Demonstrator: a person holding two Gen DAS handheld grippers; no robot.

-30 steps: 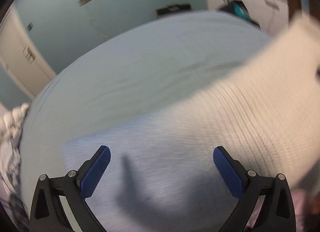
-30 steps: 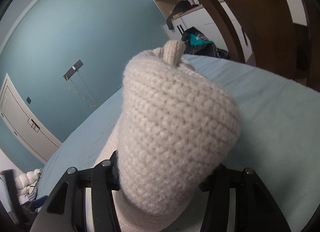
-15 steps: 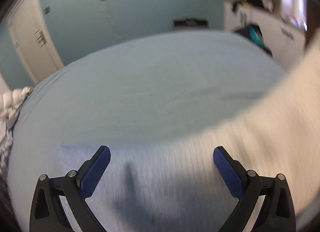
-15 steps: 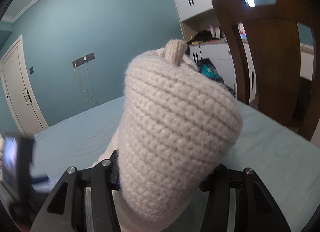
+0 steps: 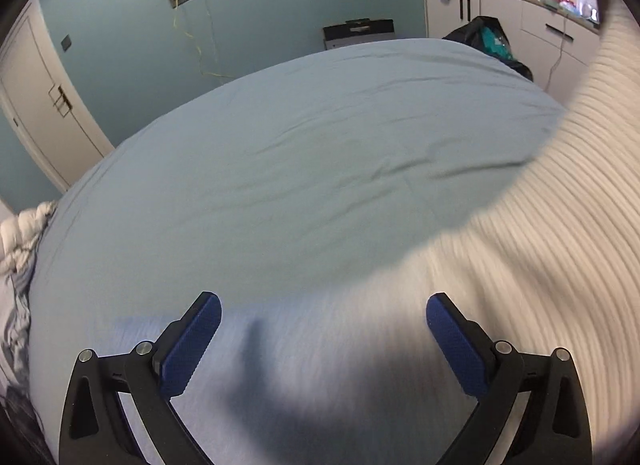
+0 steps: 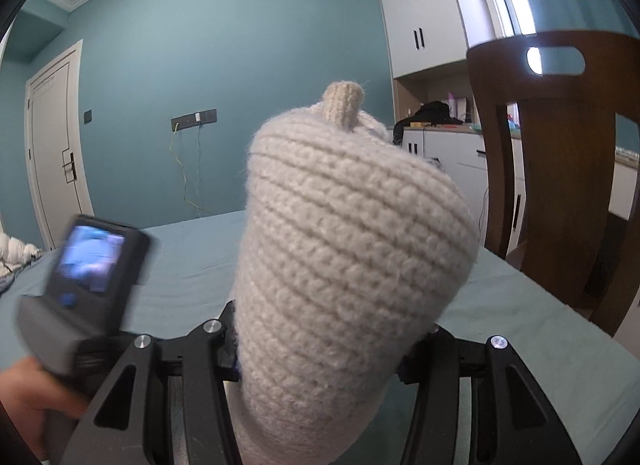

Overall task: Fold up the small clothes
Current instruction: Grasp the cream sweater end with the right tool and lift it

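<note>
Over the last second the right wrist view swung level, so the wooden chair (image 6: 560, 169) shifted to the right edge and more teal wall came into sight. The left gripper's camera body (image 6: 86, 285), blurred, entered at the lower left. In the left wrist view the cream knit garment (image 5: 532, 265) drew back rightward, uncovering more of the bed (image 5: 300, 169).

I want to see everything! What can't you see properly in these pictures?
- Right gripper fingertips: right wrist view, buried in the cream knitted garment.
- Garment's full shape: left wrist view, motion-blurred, cut off by the right edge.
- Left gripper: right wrist view shows only its blurred camera body.
</note>
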